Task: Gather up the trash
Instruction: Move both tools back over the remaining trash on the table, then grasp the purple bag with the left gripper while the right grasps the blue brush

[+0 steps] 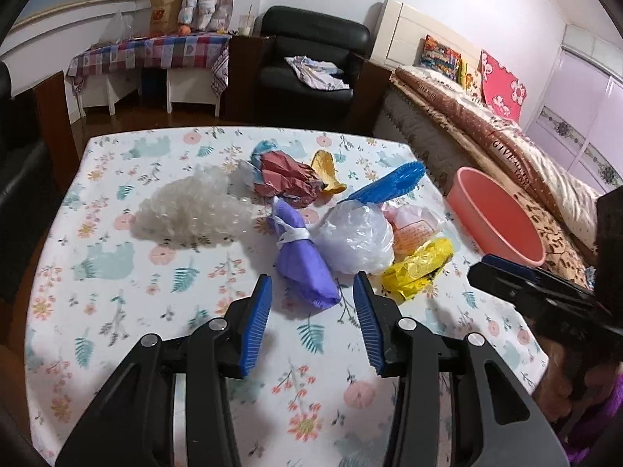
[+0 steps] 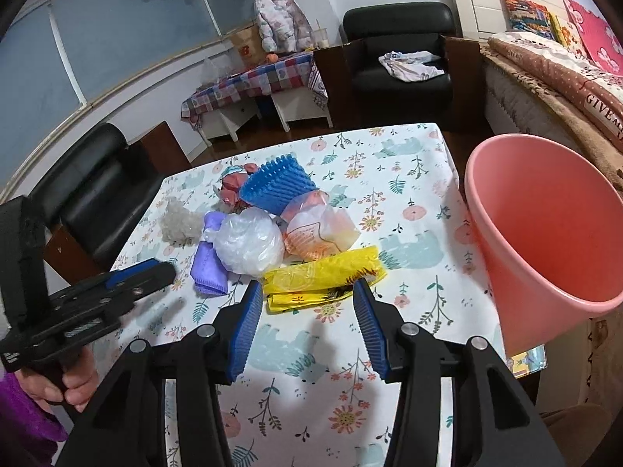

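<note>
Left gripper (image 1: 311,286): fingers (image 1: 255,323) are being held apart, nothing between the pads, angled down over the bench (image 1: 117,342), which is being covered by a floral cloth. Right gripper (image 2: 307,292): fingers (image 2: 245,323) likewise being held apart and empty.

Just ahead of the left fingertips, slightly between them, a purple bundle (image 1: 301,260) tied with a white strip is lying on the cloth; no contact is being made. Just ahead of the right fingertips, a yellow plastic bag (image 2: 323,274) is lying flat, its near edge reaching into the gap between the tips; whether it is being touched cannot be told.

Beyond the purple bundle and against it, a crumpled clear white bag (image 1: 356,239) is being seen; a pale orange-printed bag (image 2: 321,229) is lying beside that, behind the yellow one. To the left of the left fingers, further out, a wad of bubble wrap (image 1: 187,210) is resting apart from the rest.

Further still: a blue bristled brush (image 2: 276,185) is leaning on the pile, with crumpled red paper (image 1: 288,179) and a small yellow-orange wrapper (image 1: 327,173) behind it.

To the right of the right fingers, a pink bucket (image 2: 545,225) is standing at the bench's edge, empty inside as far as is visible.

A hand (image 2: 76,383) is being seen gripping the left tool's handle.
</note>
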Motion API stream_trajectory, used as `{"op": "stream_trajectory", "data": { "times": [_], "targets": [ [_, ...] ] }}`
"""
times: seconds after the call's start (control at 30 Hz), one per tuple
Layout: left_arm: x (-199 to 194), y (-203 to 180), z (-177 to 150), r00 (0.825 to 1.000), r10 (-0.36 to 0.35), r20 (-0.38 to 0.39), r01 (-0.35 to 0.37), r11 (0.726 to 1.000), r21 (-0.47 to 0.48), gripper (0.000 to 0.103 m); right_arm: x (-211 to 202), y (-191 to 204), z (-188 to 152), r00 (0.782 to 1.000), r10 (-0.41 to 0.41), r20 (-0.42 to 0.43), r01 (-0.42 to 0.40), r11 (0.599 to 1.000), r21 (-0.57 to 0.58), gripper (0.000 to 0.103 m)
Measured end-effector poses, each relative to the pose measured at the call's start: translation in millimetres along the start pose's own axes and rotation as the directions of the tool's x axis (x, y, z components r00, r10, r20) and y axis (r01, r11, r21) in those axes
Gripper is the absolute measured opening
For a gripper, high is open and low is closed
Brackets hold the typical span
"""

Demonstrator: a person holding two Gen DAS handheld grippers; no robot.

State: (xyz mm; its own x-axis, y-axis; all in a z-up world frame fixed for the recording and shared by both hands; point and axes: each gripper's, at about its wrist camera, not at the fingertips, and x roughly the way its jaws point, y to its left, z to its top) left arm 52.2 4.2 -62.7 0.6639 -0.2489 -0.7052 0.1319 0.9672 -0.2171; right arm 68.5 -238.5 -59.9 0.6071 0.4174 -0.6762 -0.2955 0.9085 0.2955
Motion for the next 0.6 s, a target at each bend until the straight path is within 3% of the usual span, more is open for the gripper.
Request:
{"op": "stream_trajectory", "data": {
  "times": [0.2, 0.23, 0.3, 0.6],
  "targets": [
    [30.0, -3.8, 2.1, 0.998, 0.025, -0.056, -0.026, 0.999, -0.02, 0.043, 1.0, 0.0, 6.0, 1.0, 0.017, 0.004, -0.017, 1.0, 0.006, 0.048],
    [31.9, -1.9, 2.4, 0.998, 0.021, -0.059, -0.023, 0.999, -0.034, 0.04, 1.8, -1.2, 8.9, 1.0, 0.031, 0.003, -0.031, 0.999, 0.021, 0.048],
    [34.6, 1.9, 3.3, 0.998, 0.011, -0.069, -0.015, 0.998, -0.055, 0.024, 3.1, -3.2, 15.9, 0.998, 0.063, 0.003, -0.064, 0.997, 0.049, 0.048],
    [23.9, 12.9, -1.6, 0.999, -0.006, -0.05, 0.003, 0.998, -0.069, 0.016, 26.8, -3.2, 60.2, 0.984, 0.177, -0.005, -0.173, 0.966, 0.194, 0.048]
  ]
}}
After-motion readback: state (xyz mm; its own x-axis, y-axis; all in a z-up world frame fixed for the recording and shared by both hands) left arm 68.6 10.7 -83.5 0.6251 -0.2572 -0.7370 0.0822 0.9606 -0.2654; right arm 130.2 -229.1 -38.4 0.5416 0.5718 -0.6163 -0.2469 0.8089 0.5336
